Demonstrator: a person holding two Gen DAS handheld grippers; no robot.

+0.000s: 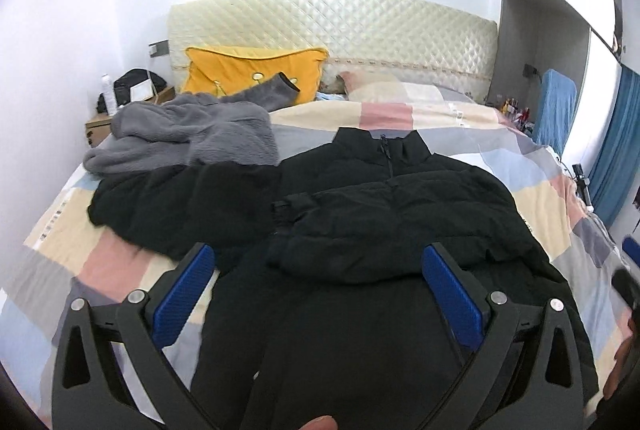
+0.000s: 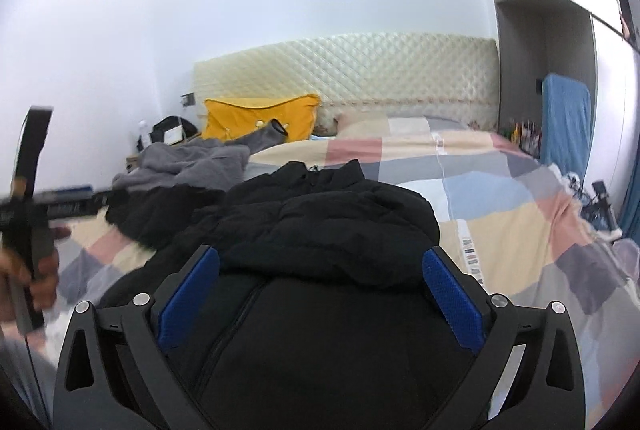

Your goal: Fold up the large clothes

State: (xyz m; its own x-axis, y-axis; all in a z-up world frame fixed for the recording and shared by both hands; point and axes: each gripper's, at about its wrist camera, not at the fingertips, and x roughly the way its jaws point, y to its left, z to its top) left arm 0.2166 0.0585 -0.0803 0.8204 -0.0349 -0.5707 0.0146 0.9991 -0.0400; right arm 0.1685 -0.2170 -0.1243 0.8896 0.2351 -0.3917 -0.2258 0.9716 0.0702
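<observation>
A black puffer jacket (image 1: 380, 205) lies front up on the patchwork bed cover (image 1: 532, 201), collar toward the headboard. One sleeve is folded across its chest, and the other sleeve (image 1: 160, 205) spreads out to the left. My left gripper (image 1: 318, 258) hovers over the jacket's lower half, open, with nothing pressed between its blue pads (image 1: 448, 290). In the right wrist view the jacket (image 2: 328, 230) fills the middle, and my right gripper (image 2: 320, 262) stands wide open above it, holding nothing. The left gripper (image 2: 68, 203) shows blurred at that view's left edge, held by a hand.
A grey fleece garment (image 1: 188, 133) is heaped at the back left of the bed, beside a yellow pillow (image 1: 256, 69) and the quilted headboard (image 1: 340, 29). A nightstand (image 1: 100, 125) with a bottle and a bag stands at the left. Blue fabric (image 1: 556, 105) hangs at the right.
</observation>
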